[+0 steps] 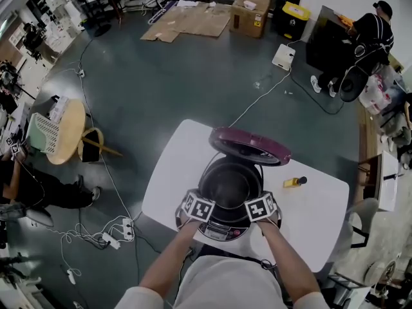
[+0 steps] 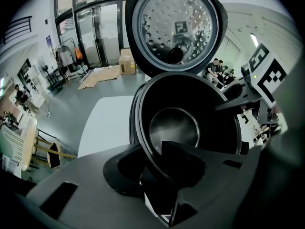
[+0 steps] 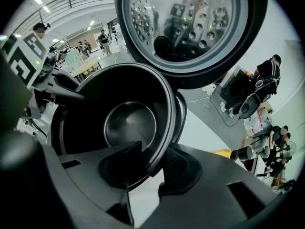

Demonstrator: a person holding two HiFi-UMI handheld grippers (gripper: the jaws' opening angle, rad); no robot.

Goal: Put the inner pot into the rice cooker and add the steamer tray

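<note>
The rice cooker [image 1: 222,229] stands at the near edge of the white table [image 1: 170,172], its maroon lid [image 1: 250,145] tipped up at the far side. The dark inner pot [image 1: 230,184] sits down inside it. My left gripper [image 1: 201,203] straddles the pot's near-left rim and my right gripper [image 1: 259,203] the near-right rim. In the left gripper view the pot's rim [image 2: 143,147] runs between the left gripper [image 2: 152,171] jaws, and the pads look just off it. In the right gripper view the rim [image 3: 164,128] passes between the right gripper [image 3: 152,173] jaws, with a gap at the outer pad.
A small yellow object [image 1: 295,181] lies on the table right of the cooker. The lid's perforated inner plate [image 2: 174,27] hangs over the pot's far side. On the floor are a power strip [image 1: 119,227] with cables, a round wooden table [image 1: 64,132] at the left, and cardboard boxes [image 1: 251,8] far back.
</note>
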